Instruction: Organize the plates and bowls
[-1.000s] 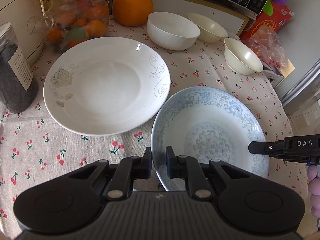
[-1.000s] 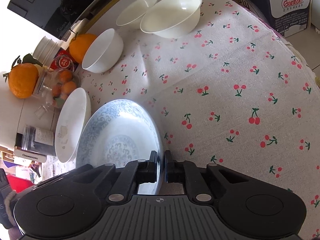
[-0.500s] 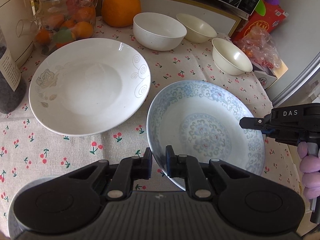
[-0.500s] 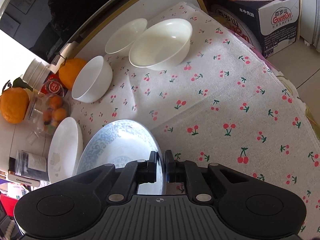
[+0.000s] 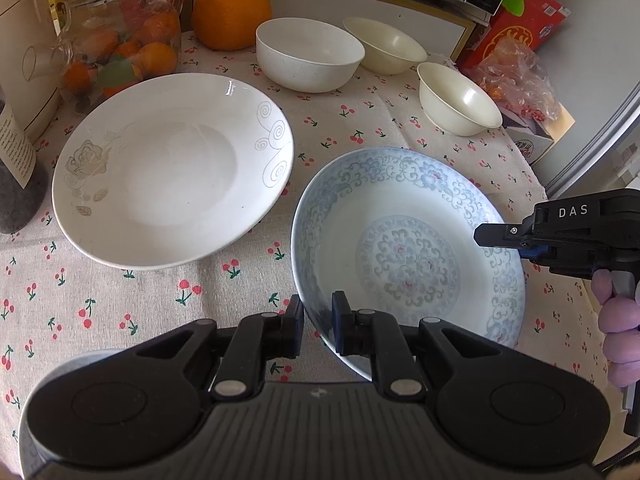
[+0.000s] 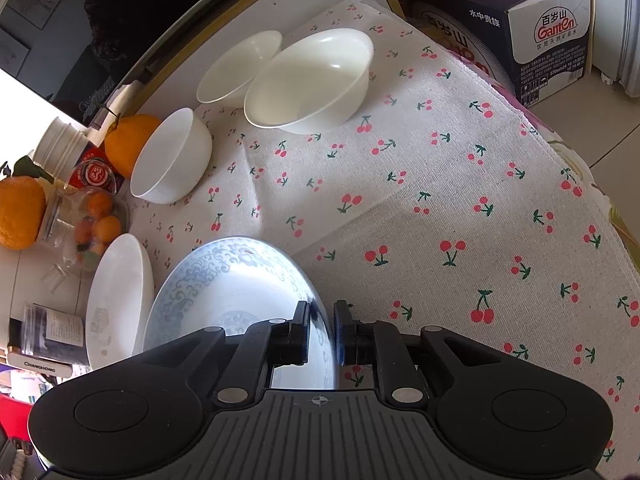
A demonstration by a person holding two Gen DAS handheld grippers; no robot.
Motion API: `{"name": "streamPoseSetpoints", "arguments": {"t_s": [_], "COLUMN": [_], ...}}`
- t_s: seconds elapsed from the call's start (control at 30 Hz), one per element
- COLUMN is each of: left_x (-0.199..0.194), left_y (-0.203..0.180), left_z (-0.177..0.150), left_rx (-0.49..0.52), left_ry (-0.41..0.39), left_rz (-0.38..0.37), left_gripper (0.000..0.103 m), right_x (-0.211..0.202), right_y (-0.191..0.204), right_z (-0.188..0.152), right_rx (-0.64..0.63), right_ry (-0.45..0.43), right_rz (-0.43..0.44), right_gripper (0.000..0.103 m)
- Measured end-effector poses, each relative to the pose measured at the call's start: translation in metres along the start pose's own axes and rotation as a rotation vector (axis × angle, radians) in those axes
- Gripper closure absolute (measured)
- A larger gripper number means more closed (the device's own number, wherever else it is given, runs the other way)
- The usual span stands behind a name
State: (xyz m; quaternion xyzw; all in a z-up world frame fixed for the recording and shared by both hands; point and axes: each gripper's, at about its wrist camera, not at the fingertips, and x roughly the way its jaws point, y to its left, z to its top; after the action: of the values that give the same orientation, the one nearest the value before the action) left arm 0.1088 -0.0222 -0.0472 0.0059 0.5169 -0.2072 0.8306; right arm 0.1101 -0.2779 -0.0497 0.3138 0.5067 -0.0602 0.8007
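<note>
A blue-patterned plate (image 5: pixel 408 248) is held tilted above the cherry-print tablecloth. My left gripper (image 5: pixel 318 326) is shut on its near rim. My right gripper (image 6: pixel 322 330) is shut on its right rim and shows in the left wrist view (image 5: pixel 500 236). The blue-patterned plate also shows in the right wrist view (image 6: pixel 236 284). A white plate (image 5: pixel 172 168) with a rose print lies on the cloth to the left. A white bowl (image 5: pixel 310 54) and two cream bowls (image 5: pixel 384 50) (image 5: pixel 458 98) stand at the back.
A glass jar of small oranges (image 5: pixel 120 44), a large orange (image 5: pixel 232 10) and a dark jar (image 5: pixel 16 184) stand at the back left. A red box (image 5: pixel 520 24) and a carton (image 6: pixel 540 36) are off the table's right edge. The tablecloth (image 6: pixel 460 200) spreads right.
The blue-patterned plate has lifted off the cloth and both grippers have risen with it. The white plate and bowls have not moved.
</note>
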Motion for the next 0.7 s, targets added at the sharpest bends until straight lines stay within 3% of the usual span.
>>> {"name": "streamPoseSetpoints", "arguments": {"t_s": [0.1,0.17,0.2,0.3,0.37,0.4,0.47,0.7], "left_x": [-0.002,-0.004,-0.005,-0.014,-0.019,-0.022,-0.028,-0.048], "left_y": [-0.003,-0.006,-0.006,-0.010,-0.012,-0.013,-0.014,-0.008], "left_z": [0.000,-0.001,-0.001,-0.002,-0.003,-0.003,-0.005,-0.018], "left_rx": [0.021,0.044,0.052,0.075,0.093,0.106,0.124,0.163], "left_ry": [0.002,0.004,0.008,-0.007,-0.023,-0.032,-0.047,-0.077], "left_rz": [-0.004,-0.001,0.003,0.001,0.002,0.006,0.011,0.023], "left_gripper": [0.077,0.051,0.045,0.032,0.020,0.017,0.013,0.007], "right_x": [-0.001,-0.003,-0.005,-0.011,-0.017,-0.020,-0.025,-0.040], "right_y": [0.001,0.003,0.004,0.003,0.004,0.005,0.008,0.016], "right_z": [-0.001,-0.001,-0.001,-0.002,-0.003,-0.003,-0.004,-0.016], "right_rx": [-0.009,-0.029,-0.031,-0.012,-0.010,-0.013,-0.027,-0.086], "right_ry": [-0.006,-0.008,-0.009,-0.011,-0.024,-0.033,-0.044,-0.027], "right_rz": [-0.006,-0.019,-0.026,-0.034,-0.024,-0.021,-0.011,0.020], "right_gripper": [0.088,0.087,0.087,0.067,0.046,0.037,0.031,0.024]}}
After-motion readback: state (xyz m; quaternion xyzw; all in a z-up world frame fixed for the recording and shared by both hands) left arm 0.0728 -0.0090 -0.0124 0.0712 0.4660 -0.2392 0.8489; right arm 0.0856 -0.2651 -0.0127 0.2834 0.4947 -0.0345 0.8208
